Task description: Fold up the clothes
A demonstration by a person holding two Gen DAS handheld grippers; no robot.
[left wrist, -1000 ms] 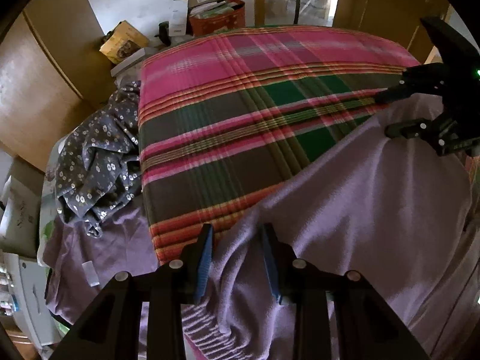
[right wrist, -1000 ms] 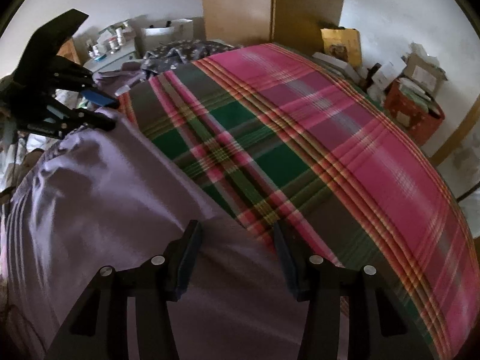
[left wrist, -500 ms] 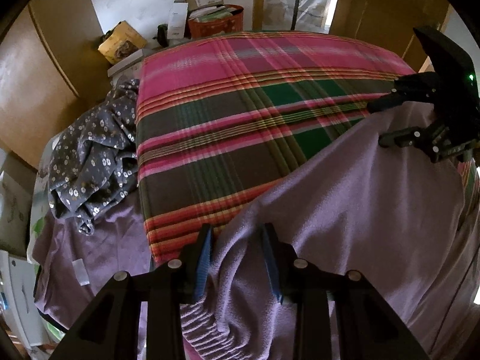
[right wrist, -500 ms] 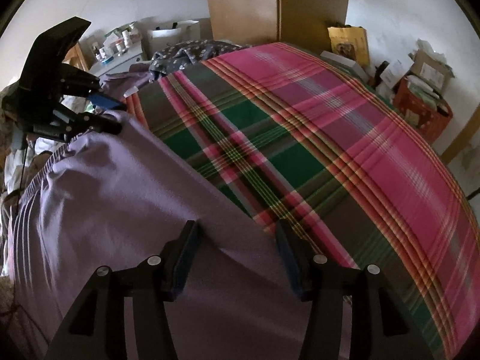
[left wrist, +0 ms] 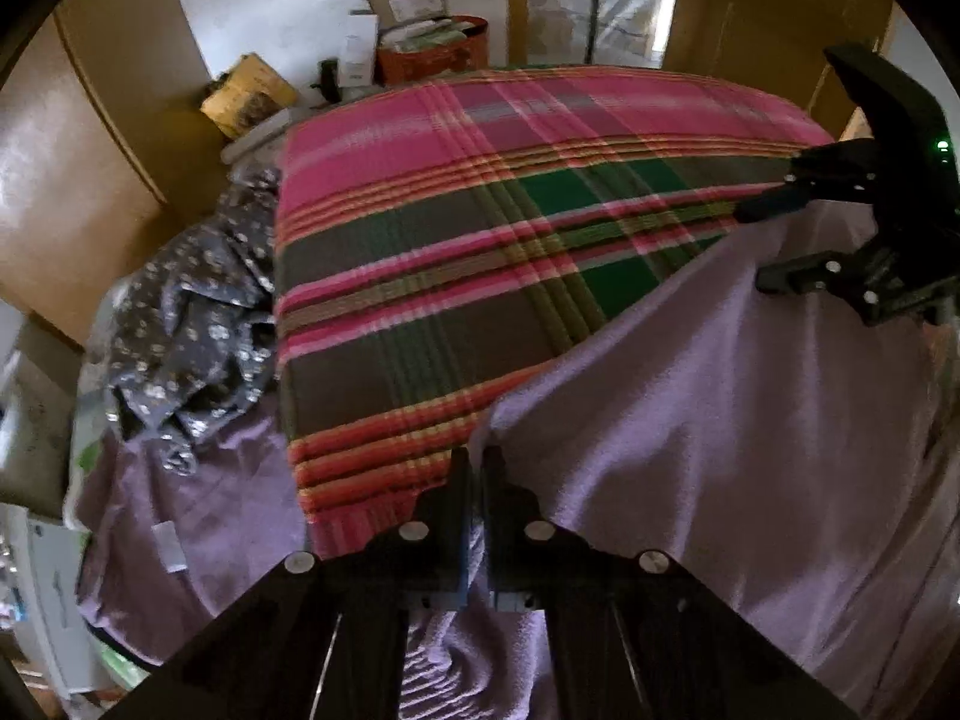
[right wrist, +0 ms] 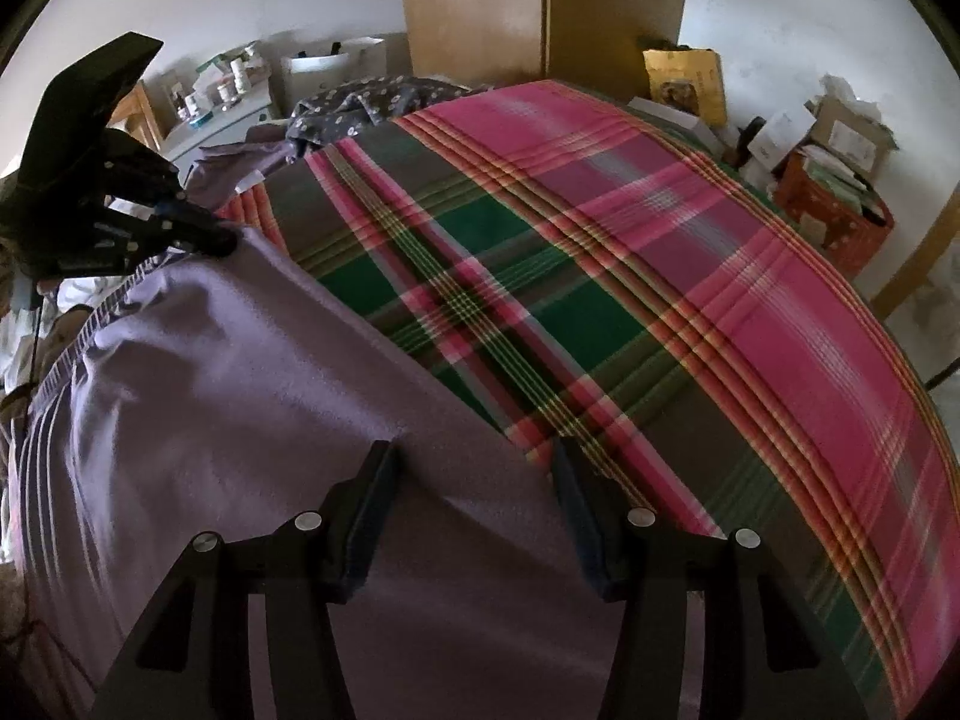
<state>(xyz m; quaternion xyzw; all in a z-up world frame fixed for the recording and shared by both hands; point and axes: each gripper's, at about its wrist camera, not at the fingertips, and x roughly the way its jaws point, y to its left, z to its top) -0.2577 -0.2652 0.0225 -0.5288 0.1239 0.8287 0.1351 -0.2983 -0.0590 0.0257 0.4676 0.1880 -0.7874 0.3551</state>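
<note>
L gripper [left wrist: 477, 462] jaws pinched closed; R gripper [right wrist: 474, 480] jaws spread wide.

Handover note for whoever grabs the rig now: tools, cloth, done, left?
Left tool: shut on the purple garment at its near edge.
Right tool: open, fingers either side of the same garment's edge, not gripping.
Garment lies spread over the plaid blanket; no fold visible yet.
Dotted grey garment crumpled at the blanket's side, untouched.
Left: close right tool, make the fold, then the rest.

Matt fleecy lilac garment [left wrist: 720, 420] lies on woven plaid blanket [left wrist: 480, 210]
</note>
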